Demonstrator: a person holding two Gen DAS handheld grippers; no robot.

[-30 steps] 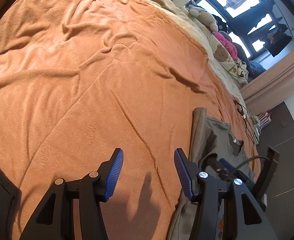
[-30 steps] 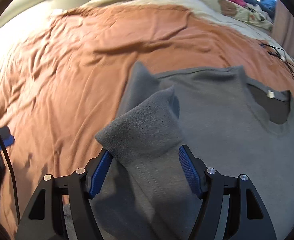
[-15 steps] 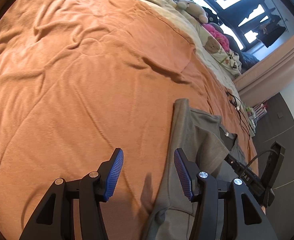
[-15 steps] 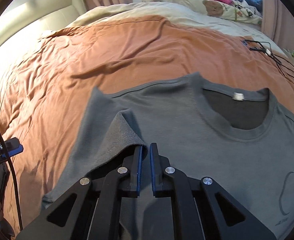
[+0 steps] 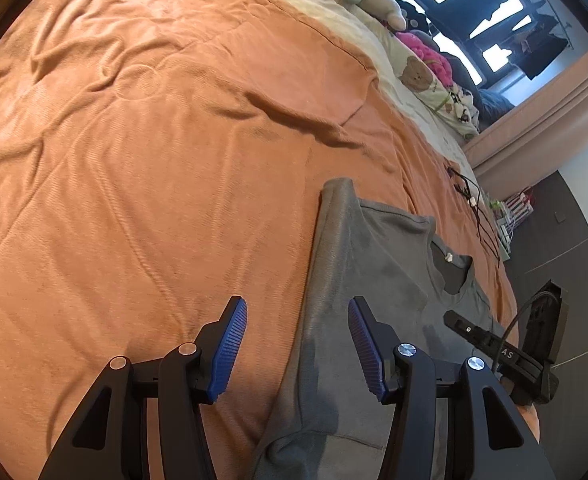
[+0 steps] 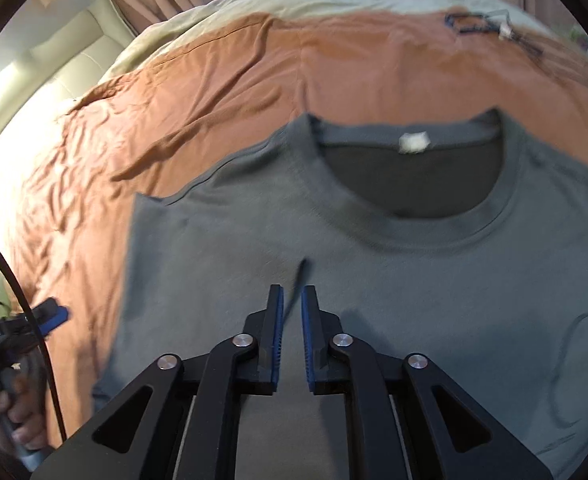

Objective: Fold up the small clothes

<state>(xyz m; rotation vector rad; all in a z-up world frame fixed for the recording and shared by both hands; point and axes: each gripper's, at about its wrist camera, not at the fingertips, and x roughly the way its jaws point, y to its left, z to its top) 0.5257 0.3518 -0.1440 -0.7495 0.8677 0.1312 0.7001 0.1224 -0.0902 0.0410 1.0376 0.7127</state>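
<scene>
T-shirt [image 6: 374, 300], grey, lies flat on the orange blanket [image 5: 154, 180] of the bed, collar at the far side, white neck tag up. Change since a second ago: right gripper [image 6: 292, 336] had the left sleeve between wide fingers, shut down, carried it inward; now the sleeve is folded in, giving a straight left edge on the shirt. Its fingers have just been opening again, stand at a narrow gap, nothing between them. Reads as sleeve fold done on that side, release in progress. Left gripper [image 5: 296, 346] hovers over the shirt's left folded edge, fingers about half open and unchanged, empty; it has slid toward the shirt from bare blanket. Edges: left long edge tidy, lower hem near the camera looks slightly bunched. Room: plenty of bare blanket to the left and far side; cable [image 5: 474, 208] lies on the blanket beyond the collar, near the bed's right edge. Right sleeve is likely next.
</scene>
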